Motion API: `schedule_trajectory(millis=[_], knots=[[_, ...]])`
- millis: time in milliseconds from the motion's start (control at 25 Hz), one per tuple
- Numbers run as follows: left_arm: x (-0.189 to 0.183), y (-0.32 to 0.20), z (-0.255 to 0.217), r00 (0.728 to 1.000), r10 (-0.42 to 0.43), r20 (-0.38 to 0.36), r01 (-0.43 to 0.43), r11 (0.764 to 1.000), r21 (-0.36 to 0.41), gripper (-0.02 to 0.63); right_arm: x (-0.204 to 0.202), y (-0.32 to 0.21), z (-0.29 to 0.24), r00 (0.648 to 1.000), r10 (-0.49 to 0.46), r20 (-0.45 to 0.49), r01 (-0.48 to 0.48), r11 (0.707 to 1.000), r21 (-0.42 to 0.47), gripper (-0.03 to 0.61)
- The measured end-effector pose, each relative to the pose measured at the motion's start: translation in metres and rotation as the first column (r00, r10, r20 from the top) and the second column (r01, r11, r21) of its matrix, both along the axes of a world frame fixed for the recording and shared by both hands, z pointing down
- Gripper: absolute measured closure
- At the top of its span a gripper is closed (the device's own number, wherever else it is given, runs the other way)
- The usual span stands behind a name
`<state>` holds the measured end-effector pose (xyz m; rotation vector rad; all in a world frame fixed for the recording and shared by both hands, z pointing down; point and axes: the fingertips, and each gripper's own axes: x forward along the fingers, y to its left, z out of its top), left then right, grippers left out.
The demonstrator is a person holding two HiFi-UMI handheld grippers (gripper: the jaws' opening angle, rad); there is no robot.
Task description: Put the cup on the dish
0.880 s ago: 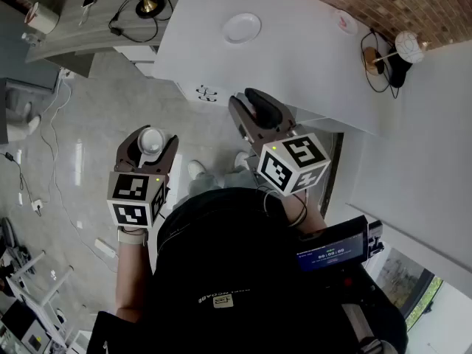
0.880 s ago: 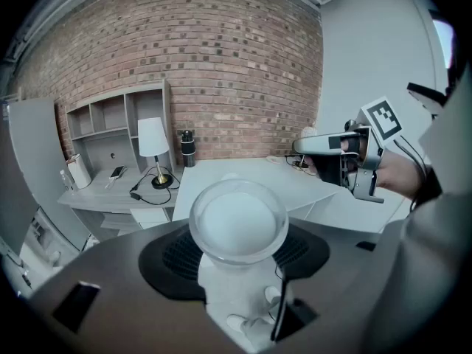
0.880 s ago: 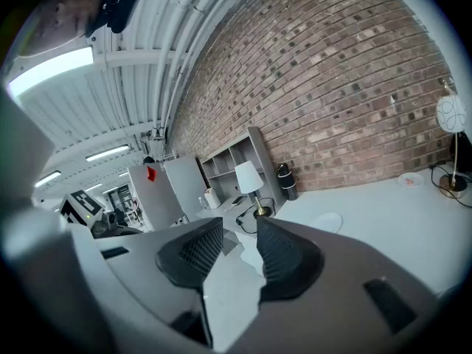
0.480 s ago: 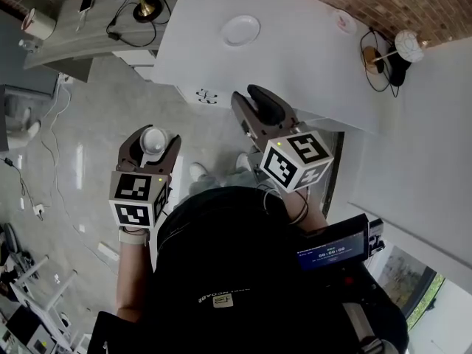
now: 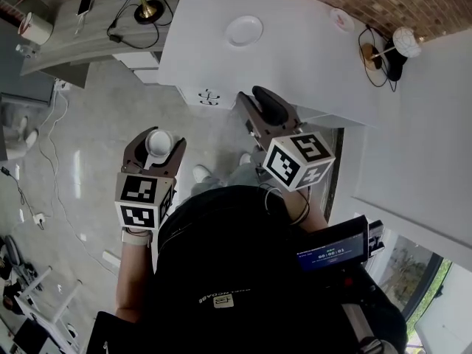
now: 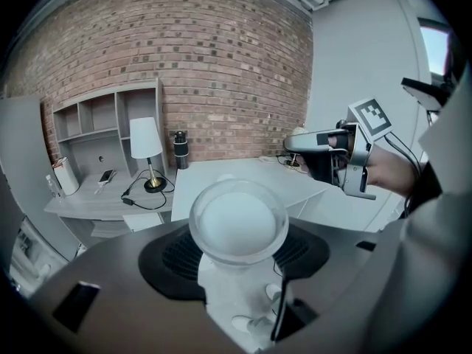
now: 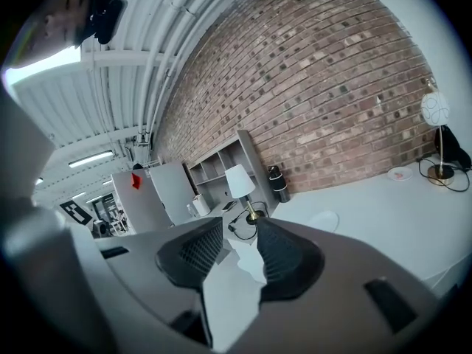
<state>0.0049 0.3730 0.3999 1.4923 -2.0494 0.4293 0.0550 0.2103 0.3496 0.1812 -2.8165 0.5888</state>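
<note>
cup (image 5: 158,141) still in left gripper (image 5: 157,138), dish (image 5: 244,29) bare

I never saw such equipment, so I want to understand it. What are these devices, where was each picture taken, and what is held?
A person holds a two-jaw gripper in each hand; no robot is there. The head view looks down from the person's head. Each gripper view looks along that gripper's jaws. The left gripper is closed on a white cup, above the floor. The right gripper holds nothing; its jaws stand slightly apart. On the white table lies an empty white dish.
</note>
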Motion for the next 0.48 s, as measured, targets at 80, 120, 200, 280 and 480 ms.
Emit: schedule_trajectory(millis=[80, 120, 200, 280, 480], knots=[[0.000, 0.003, 0.003, 1.000, 0.020, 0.001, -0.020, 1.000, -0.004, 0.351, 0.000, 0.004, 0.002, 1.000, 0.016, -0.001, -0.016, 1.000, 0.000, 0.431], [0.000, 0.003, 0.005, 1.000, 0.028, 0.000, -0.028, 1.000, -0.005, 0.351, 0.000, 0.005, 0.003, 1.000, 0.021, -0.001, -0.021, 1.000, 0.000, 0.431], [-0.001, 0.004, 0.007, 0.999, 0.039, -0.002, -0.039, 0.999, -0.004, 0.351, -0.001, 0.007, 0.005, 1.000, 0.030, -0.004, -0.030, 1.000, -0.001, 0.431], [-0.003, 0.005, 0.008, 0.999, 0.047, -0.004, -0.047, 0.999, -0.008, 0.351, -0.002, 0.008, 0.006, 0.999, 0.037, -0.009, -0.037, 0.999, -0.001, 0.431], [-0.007, -0.005, 0.011, 0.999, 0.046, -0.008, -0.046, 0.999, -0.027, 0.351, -0.002, -0.007, 0.008, 0.999, 0.045, -0.013, -0.045, 0.999, -0.006, 0.431]])
